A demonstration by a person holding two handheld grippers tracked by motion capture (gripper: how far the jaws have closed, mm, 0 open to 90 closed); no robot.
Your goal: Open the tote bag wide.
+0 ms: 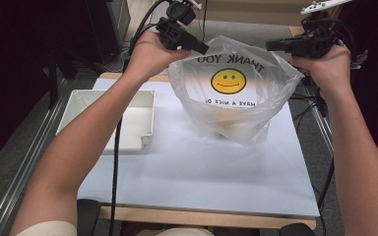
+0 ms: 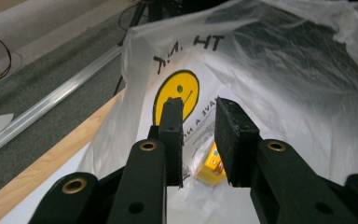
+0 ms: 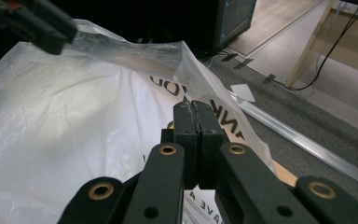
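Your plastic bag (image 1: 236, 105) stands open at the desk's (image 1: 202, 172) twelve o'clock. Your right tongs (image 3: 196, 122) are clamped on its rim; your left tongs (image 2: 200, 135) are apart. The film is light, soft, slippery: pinch the rim.

The high view looks forward and down from above the person's side, taking in the whole table (image 1: 197, 172) from some way off. The left gripper view rides low behind its jaws and looks close into the open bag (image 2: 279, 93). The right gripper view looks along its jaws at the bag's (image 3: 74, 135) rim, very near, with floor beyond. All three share the bag (image 1: 236, 98).
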